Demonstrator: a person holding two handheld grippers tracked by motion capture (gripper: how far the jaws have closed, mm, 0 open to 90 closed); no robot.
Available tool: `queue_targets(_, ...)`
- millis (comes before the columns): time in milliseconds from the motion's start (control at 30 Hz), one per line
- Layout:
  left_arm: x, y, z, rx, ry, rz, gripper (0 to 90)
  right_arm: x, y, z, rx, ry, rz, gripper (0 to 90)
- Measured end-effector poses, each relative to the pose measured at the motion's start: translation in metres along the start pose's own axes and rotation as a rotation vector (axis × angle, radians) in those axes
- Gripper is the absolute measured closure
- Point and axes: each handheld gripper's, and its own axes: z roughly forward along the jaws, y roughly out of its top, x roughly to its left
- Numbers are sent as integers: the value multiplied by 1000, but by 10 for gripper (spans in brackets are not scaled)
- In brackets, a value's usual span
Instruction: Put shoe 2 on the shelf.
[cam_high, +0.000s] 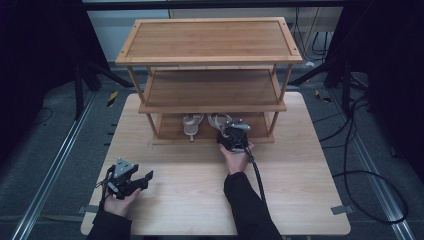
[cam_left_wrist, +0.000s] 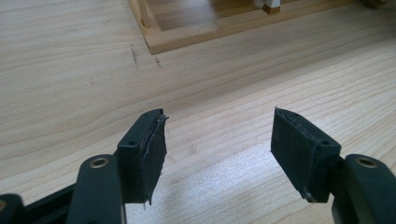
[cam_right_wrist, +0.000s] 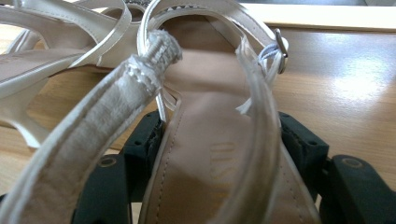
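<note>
A pale strappy sandal (cam_right_wrist: 210, 154) lies between the black jaws of my right gripper (cam_right_wrist: 219, 140), which press on both sides of its sole. In the high view my right gripper (cam_high: 228, 132) is at the front edge of the bottom shelf of a three-tier bamboo shoe rack (cam_high: 210, 55), with that sandal (cam_high: 218, 120) reaching into the shelf. A second matching sandal (cam_high: 192, 125) lies just to its left on the same shelf, and its straps (cam_right_wrist: 46, 60) are close by in the right gripper view. My left gripper (cam_high: 144, 180) is held near the table's front left, jaws open with nothing between them (cam_left_wrist: 219, 140).
The rack stands at the back half of a light wooden table (cam_high: 300, 190); its middle and top shelves are bare. The rack's bottom front corner (cam_left_wrist: 187, 32) is ahead of my left gripper. Cables and black stands lie on the floor around the table.
</note>
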Motion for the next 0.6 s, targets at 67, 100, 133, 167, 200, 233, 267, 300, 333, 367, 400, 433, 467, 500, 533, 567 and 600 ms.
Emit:
queue_targets(67,1,0,0,1,0,-5,345,2,1,4,6,-4,-6,409)
queue_targets(100,1,0,1,1,-1,-6,345,4,2,6,9,-8,-8,409)
queue_targets(133,1,0,1,3,-2,-5,346,6,3,8,11,-15,-15,408)
queue_targets(167,1,0,1,3,-1,-4,346,8,4,10,12,-23,-22,409)
queue_targets(200,1,1,1,1,0,-6,346,9,4,12,10,-30,-21,408)
queue_targets(233,1,1,1,0,0,-4,346,11,3,14,9,-37,-14,409)
queue_targets(267,0,1,1,0,0,-3,346,12,3,15,12,-46,-21,408)
queue_targets(300,0,1,1,1,-1,-4,346,14,3,16,21,-53,-21,407)
queue_targets(333,0,1,1,1,-1,-5,346,16,3,17,25,-64,-33,407)
queue_targets(367,0,0,1,2,0,-5,346,17,3,17,23,-68,-41,406)
queue_targets(400,0,1,1,2,0,-5,347,18,3,17,25,-73,-42,404)
queue_targets(433,0,1,1,2,0,-5,347,17,3,18,24,-67,-40,400)
queue_targets(467,0,0,1,3,1,-2,347,17,3,17,24,-58,-32,391)
queue_targets(500,0,1,1,6,1,0,347,14,3,18,24,-42,-33,373)
queue_targets(533,0,0,1,7,0,-1,346,13,3,18,30,-38,-37,357)
queue_targets(567,-1,0,1,9,-1,1,346,12,2,18,31,-31,-51,326)
queue_targets(600,-1,0,1,7,0,-2,346,10,2,18,28,-11,-57,306)
